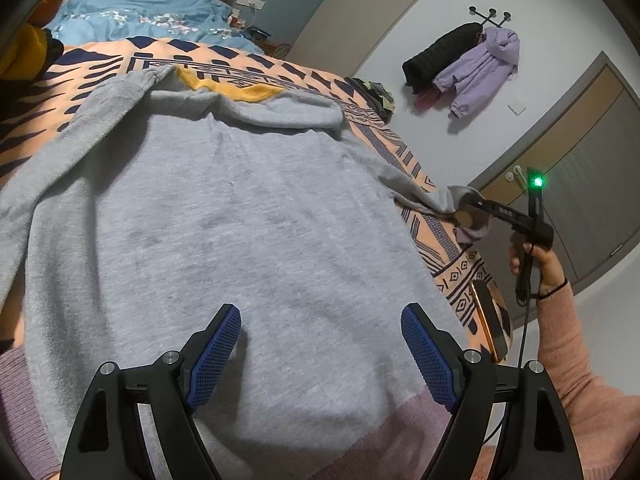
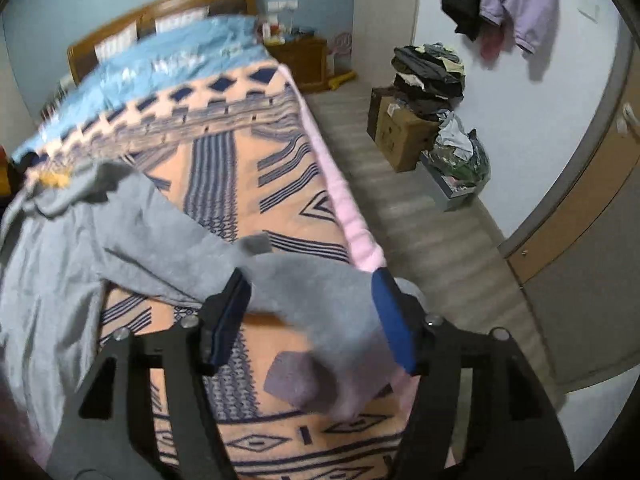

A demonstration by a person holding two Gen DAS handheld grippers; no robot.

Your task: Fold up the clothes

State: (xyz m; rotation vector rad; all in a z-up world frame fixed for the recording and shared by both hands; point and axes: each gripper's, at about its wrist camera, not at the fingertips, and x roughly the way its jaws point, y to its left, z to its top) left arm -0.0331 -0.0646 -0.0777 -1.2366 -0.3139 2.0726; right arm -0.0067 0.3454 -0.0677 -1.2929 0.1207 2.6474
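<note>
Nearest the left wrist camera, the left gripper (image 1: 320, 344) hangs with its blue, mesh-textured pads spread wide, holding nothing, just above the lower body of the grey sweater (image 1: 224, 216). The position looks like readiness to pin or lift the hem while the other hand works a sleeve.

The sweater lies flat and spread on the bed, covering most of the near part of the patterned blanket (image 1: 100, 60). It is a soft, fuzzy knit, lightly pilled, with a mauve ribbed hem at the near edge and a mustard-yellow collar (image 1: 236, 90) at the far end. Its left sleeve runs down the left side of the body. The blanket beneath is a peach weave with navy diamonds and stripes; a blue quilt (image 1: 140, 12) lies crumpled farther off by the wooden headboard.

To the right, the right sleeve (image 2: 168, 240) stretches out over the blanket toward the bed's right edge. The right gripper (image 2: 312, 308) has this sleeve lying across its fingers near the mauve cuff (image 2: 300, 380), which droops limp below. In the right wrist view the pads stand apart with cloth between them, so whether they actually pinch it cannot be told; the view is also blurred. Held so, the sleeve seems placed for folding inward across the body.
</note>
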